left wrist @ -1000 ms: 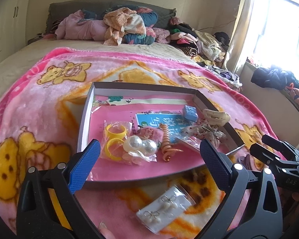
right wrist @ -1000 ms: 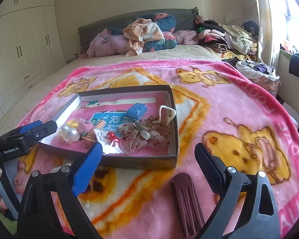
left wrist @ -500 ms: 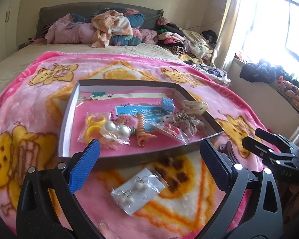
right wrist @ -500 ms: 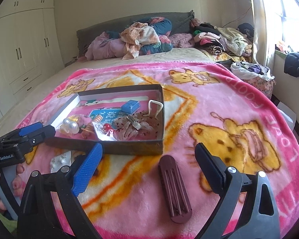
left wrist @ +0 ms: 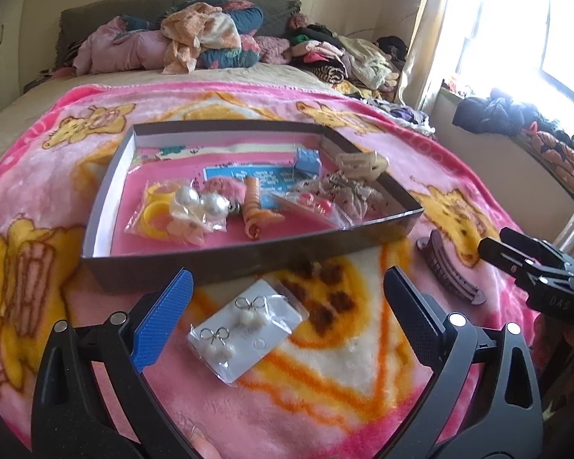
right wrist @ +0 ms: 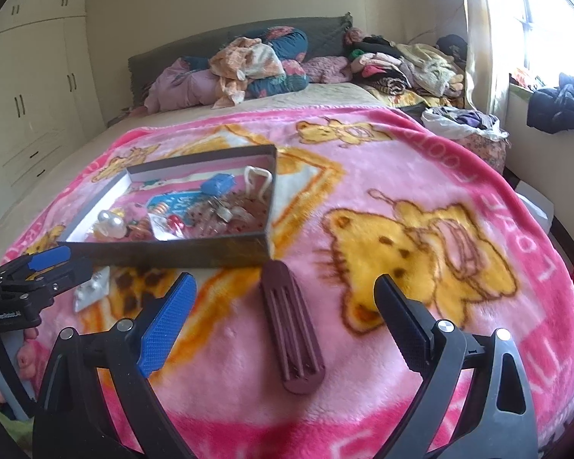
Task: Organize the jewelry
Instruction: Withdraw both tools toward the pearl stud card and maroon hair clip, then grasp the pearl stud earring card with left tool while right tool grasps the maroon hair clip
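Earrings with white pearls, sealed on a card in a clear packet (left wrist: 245, 325), lie flat on the pink blanket (left wrist: 325, 401), just outside the near wall of the shallow box (left wrist: 225, 264). Probably the packet waits there because it is not yet sorted in with the rest. The left gripper (left wrist: 287, 317) hangs over it with its jaws wide and empty, one on each side of the packet, which suits a grasp from above. At about two o'clock from the packet lies the dark brown hair clip (right wrist: 291, 329), also outside the box. The right gripper (right wrist: 283, 329) is opened wide around that clip without touching it. Inside the box are big pearls (left wrist: 199, 202), yellow rings (left wrist: 155, 214) and more packets, gathered together.
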A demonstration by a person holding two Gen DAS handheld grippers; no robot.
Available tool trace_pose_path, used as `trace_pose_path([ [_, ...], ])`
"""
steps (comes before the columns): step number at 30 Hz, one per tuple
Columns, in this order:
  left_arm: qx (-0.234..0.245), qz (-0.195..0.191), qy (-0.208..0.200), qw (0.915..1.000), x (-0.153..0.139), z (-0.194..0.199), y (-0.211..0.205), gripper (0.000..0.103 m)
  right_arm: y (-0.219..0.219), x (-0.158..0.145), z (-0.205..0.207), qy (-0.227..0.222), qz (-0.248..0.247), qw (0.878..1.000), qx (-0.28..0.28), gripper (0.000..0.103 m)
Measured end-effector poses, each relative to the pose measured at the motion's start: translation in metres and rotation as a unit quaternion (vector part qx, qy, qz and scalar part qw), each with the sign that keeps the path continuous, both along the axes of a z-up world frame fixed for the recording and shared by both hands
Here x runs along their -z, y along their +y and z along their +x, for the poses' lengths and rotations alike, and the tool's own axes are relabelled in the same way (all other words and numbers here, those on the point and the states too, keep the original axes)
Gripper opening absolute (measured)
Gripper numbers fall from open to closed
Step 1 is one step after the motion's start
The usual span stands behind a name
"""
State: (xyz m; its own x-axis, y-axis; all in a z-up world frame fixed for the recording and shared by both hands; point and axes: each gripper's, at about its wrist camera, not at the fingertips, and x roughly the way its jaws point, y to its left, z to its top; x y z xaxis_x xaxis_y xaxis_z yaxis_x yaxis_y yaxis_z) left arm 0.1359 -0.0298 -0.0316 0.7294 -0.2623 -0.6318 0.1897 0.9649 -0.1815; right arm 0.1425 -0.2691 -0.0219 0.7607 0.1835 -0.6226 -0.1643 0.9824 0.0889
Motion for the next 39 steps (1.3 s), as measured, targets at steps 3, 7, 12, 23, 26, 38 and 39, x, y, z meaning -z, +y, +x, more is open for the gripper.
trace_pose_path([
  [3,0.003,0.006,0.007,1.0000,0.006,0.001,0.000,0.091,-0.005,0.006,0.001,0.010,-0.002,1.000,0.006,0.091],
  [7,0.006,0.018,0.021,0.9996,0.015,0.006,-0.001,0.091,-0.010,0.017,0.005,0.032,-0.001,0.999,0.011,0.091],
  [12,0.006,0.033,0.032,0.9989,0.027,0.009,-0.002,0.091,-0.007,0.030,0.014,0.064,-0.007,0.998,0.005,0.091],
  [23,0.019,0.031,0.047,0.9982,0.039,0.014,-0.001,0.090,0.010,0.058,0.028,0.112,-0.040,0.993,-0.021,0.075],
  [26,0.018,0.036,0.048,0.9980,0.039,0.014,-0.002,0.080,0.012,0.058,0.024,0.106,-0.043,0.993,-0.024,0.056],
  [38,0.003,0.036,0.044,0.9984,0.035,0.014,0.007,0.028,0.010,0.045,0.011,0.105,0.021,0.993,-0.049,0.031],
  [39,0.003,0.035,0.043,0.9985,0.034,0.013,0.007,0.027,0.012,0.044,0.009,0.105,0.025,0.993,-0.053,0.031],
])
